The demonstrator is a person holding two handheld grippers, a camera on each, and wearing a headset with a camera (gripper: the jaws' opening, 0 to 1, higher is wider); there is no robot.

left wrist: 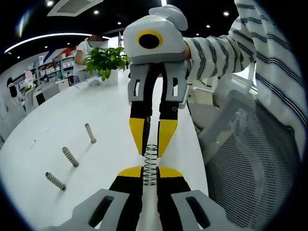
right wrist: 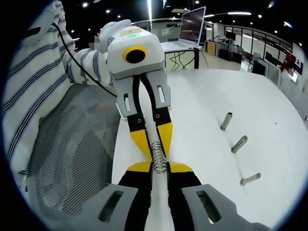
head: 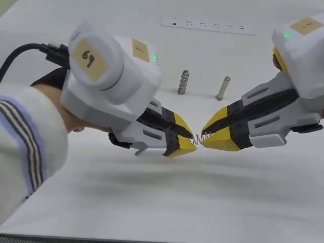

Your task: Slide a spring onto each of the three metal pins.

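A small loose spring [head: 199, 137] hangs in the air between my two grippers, over the white table. My left gripper [head: 190, 143] is shut on one end of it and my right gripper [head: 206, 132] is shut on the other end; their yellow tips nearly touch. In the left gripper view the spring [left wrist: 150, 163] runs from my own jaws up to the right gripper [left wrist: 154, 148]. Two pins with springs on them [left wrist: 70, 157] [left wrist: 55, 181] and one bare metal pin [left wrist: 90, 133] stand on the table. The bare pin [head: 223, 88] stands beyond the grippers, beside a sprung pin [head: 183, 82].
A white power strip [head: 207, 25] lies at the far edge of the table [head: 152, 202]. A mesh chair [left wrist: 250, 154] stands beside the table. A potted plant [left wrist: 107, 60] sits at the table's far end, and a laptop [right wrist: 192, 24] sits on another desk.
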